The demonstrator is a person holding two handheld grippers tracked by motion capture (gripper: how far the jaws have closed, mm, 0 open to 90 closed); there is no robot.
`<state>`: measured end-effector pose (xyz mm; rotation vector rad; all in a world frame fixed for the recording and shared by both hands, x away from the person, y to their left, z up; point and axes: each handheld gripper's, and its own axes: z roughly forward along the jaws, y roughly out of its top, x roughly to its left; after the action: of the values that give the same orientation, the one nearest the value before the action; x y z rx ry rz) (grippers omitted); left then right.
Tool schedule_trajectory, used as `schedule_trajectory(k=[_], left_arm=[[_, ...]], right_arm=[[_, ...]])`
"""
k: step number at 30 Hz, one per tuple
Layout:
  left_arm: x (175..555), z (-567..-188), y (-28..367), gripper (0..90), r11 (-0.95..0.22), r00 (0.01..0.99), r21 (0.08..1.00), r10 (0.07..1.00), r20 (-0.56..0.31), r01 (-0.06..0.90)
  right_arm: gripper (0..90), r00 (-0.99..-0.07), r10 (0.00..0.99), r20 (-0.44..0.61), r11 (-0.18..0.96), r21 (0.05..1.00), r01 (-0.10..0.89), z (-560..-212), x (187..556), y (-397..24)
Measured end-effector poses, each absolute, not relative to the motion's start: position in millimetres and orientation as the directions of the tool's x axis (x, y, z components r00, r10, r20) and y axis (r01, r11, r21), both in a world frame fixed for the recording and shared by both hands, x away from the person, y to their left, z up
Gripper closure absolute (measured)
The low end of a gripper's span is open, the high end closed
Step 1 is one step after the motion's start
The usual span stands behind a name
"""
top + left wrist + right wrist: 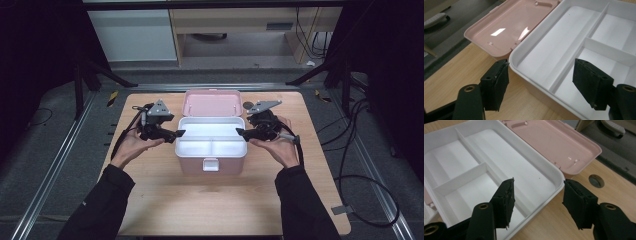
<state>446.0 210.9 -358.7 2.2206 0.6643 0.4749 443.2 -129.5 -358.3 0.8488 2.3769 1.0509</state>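
A wooden table (165, 200) stands on grey floor, with dark frame rails at both sides and pale cabinets behind. At its middle sits a pink box (210, 165), its lid (212, 103) thrown back, holding a white tray (210, 141) with three empty compartments. The right gripper view shows a round hole (596, 180) in the tabletop beside the lid. The left gripper (179, 133) and right gripper (240, 132) hover at the tray's ends, jaws apart astride its rim, gripping nothing.
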Motion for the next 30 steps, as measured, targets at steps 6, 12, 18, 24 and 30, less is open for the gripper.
schedule_trajectory(k=[6,12,18,24,30], left_arm=[[458.0,-354.2,203.5,33.6,-0.642,0.834,0.706,0.536,0.134,0.299],[469.4,-346.1,194.7,39.2,-0.677,0.867,0.678,0.484,0.115,0.288],[475.2,-348.4,183.8,44.7,-0.738,0.9,0.627,0.415,0.132,0.248],[479.9,-354.8,174.0,51.7,-0.79,0.923,0.563,0.366,0.117,0.242],[480.3,-362.7,170.6,63.2,-0.831,0.942,0.515,0.313,0.124,0.209]], right_arm=[[44.0,-0.802,0.584,-0.127,0.594,0.74,0.315,-346.9,457.8,-121.8],[51.5,-0.851,0.508,-0.131,0.659,0.695,0.287,-343.6,470.7,-120.1],[56.3,-0.911,0.392,-0.129,0.718,0.662,0.216,-351.3,479.2,-117.9],[60.7,-0.948,0.294,-0.124,0.796,0.581,0.171,-359.5,481.2,-112.6],[67.6,-0.965,0.247,-0.094,0.848,0.502,0.168,-369.0,484.9,-108.5]])
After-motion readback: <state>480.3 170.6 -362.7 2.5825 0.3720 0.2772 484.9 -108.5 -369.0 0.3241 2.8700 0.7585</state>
